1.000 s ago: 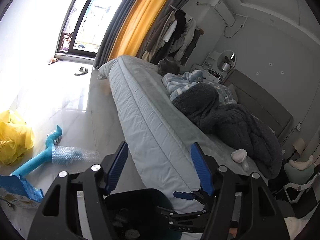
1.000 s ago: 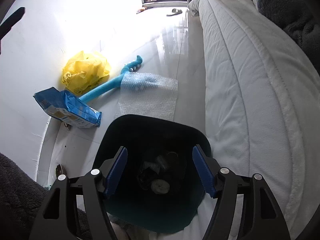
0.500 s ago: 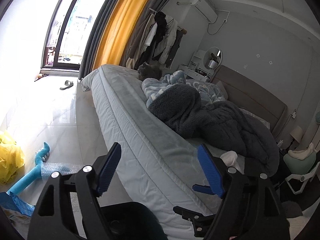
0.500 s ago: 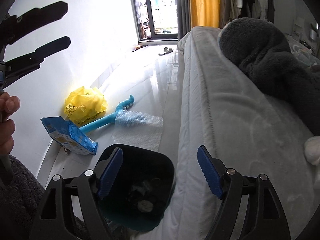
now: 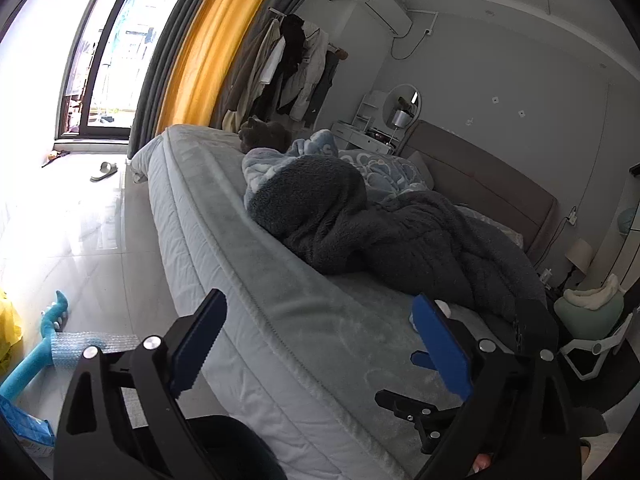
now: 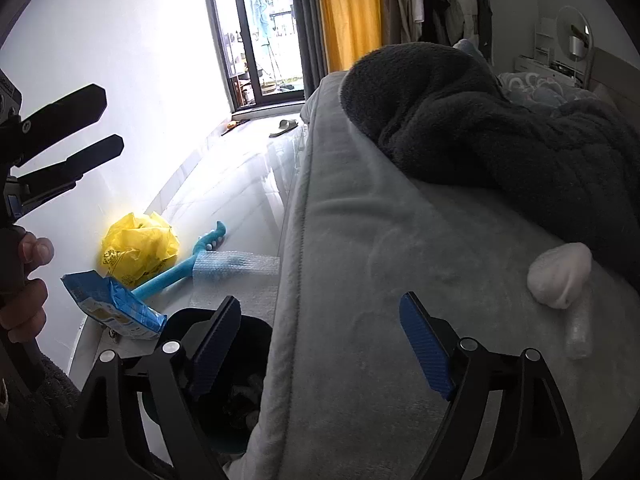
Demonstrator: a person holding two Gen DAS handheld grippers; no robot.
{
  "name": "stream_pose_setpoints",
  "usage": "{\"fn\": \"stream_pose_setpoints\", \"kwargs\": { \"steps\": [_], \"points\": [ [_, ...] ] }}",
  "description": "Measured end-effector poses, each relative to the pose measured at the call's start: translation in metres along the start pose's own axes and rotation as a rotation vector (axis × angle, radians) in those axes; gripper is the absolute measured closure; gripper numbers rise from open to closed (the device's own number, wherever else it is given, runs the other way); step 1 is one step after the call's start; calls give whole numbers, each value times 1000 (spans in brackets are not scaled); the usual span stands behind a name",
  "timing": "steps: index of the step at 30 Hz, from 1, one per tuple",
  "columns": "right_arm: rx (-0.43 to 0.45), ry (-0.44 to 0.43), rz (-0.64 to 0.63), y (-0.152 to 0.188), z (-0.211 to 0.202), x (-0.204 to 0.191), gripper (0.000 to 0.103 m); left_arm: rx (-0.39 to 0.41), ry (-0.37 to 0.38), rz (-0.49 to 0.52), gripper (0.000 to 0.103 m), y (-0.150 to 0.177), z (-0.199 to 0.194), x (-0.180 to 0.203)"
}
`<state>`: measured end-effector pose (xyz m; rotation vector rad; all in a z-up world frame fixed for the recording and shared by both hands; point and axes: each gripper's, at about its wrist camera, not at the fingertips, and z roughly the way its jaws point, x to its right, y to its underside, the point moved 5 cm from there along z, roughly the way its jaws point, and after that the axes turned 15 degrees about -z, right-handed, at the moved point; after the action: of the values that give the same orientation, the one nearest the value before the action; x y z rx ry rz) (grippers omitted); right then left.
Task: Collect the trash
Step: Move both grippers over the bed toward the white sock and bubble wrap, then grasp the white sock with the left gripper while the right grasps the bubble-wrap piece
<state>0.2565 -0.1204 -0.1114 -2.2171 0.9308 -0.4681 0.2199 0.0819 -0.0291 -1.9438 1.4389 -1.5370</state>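
Home bedroom, bed [image 5: 304, 320], hanging clothes [image 5: 296, 80]

yellow bag [image 6: 138, 250], blue packet [image 6: 114, 306], grey blanket [image 6: 500, 136]

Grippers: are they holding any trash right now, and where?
Nothing is held. The left gripper and right gripper are both opening with only the bed showing between their fingers.

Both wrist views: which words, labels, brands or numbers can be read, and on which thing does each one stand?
No text can be read.
Blue snack bag: printing on a pale panel, too blurred.
Yellow plastic bag: dark printed marks, too small.
Light blue blanket: pale shapes, perhaps letters or only a pattern; I cannot tell.
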Motion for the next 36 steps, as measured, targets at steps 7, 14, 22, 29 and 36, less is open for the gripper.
{"fn": "stream_pose_setpoints", "kwargs": {
  "steps": [7, 14, 22, 29, 36],
  "points": [
    [-16, 61, -1, 11, -15, 33, 20, -27, 47, 38, 6, 12, 22, 32],
    [-55, 93, -24, 25, -24, 70, 20, -57, 71, 58, 6, 22, 47, 50],
    [-68, 114, 31, 47, -26, 110, 20, -83, 99, 54, 6, 29, 78, 68],
    [-56, 152, 86, 59, -31, 151, 20, -131, 120, 55, 6, 43, 108, 86],
    [-98, 143, 164, 73, -9, 187, 19, -180, 124, 87, 6, 62, 135, 103]
  ]
}}
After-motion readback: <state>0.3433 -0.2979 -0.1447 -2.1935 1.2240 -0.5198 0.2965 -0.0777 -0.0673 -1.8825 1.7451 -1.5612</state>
